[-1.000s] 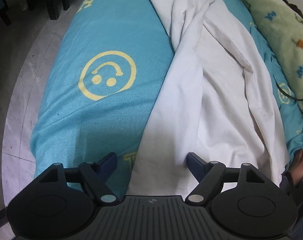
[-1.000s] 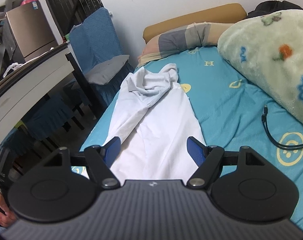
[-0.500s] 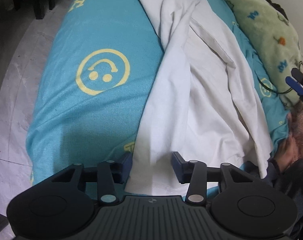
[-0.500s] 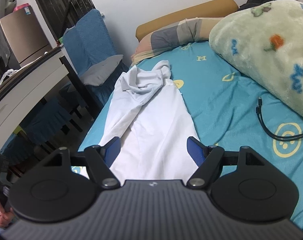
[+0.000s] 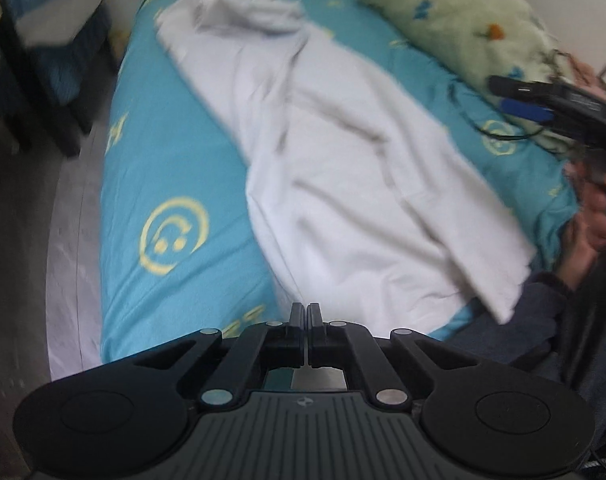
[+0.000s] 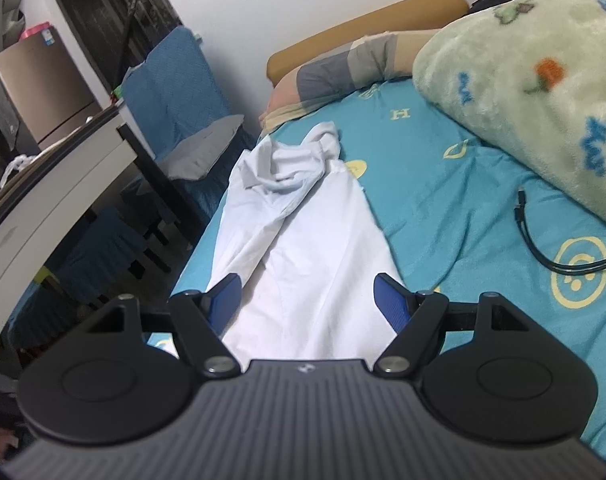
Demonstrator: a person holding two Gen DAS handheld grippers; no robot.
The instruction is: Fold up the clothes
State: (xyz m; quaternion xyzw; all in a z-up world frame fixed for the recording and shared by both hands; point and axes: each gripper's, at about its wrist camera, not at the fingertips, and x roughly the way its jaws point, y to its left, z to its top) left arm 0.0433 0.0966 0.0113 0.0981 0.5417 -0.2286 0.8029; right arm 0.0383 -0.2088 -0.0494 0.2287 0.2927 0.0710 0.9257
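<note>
A long white garment (image 5: 363, 184) lies lengthwise on the turquoise bed sheet (image 5: 171, 152), bunched at its far end. My left gripper (image 5: 307, 310) is shut on the garment's near hem, and the cloth rises to its fingertips. In the right wrist view the same garment (image 6: 315, 264) runs away from my right gripper (image 6: 307, 296). It stands open over the near end, with its blue pads apart on either side of the cloth. The right gripper (image 5: 507, 96) also shows at the right of the left wrist view, held in a hand (image 5: 595, 216).
A green fleece blanket (image 6: 543, 80) fills the bed's right side, with a black cable (image 6: 543, 248) beside it. Pillows (image 6: 343, 68) lie at the head. A blue-covered chair (image 6: 171, 96) and a desk (image 6: 43, 192) stand left of the bed, beyond the bare floor (image 5: 43, 240).
The left gripper's jaws closed on the garment's near hem, and it then rose and tilted, bringing more of the bed into view. The right gripper stayed open and hardly moved.
</note>
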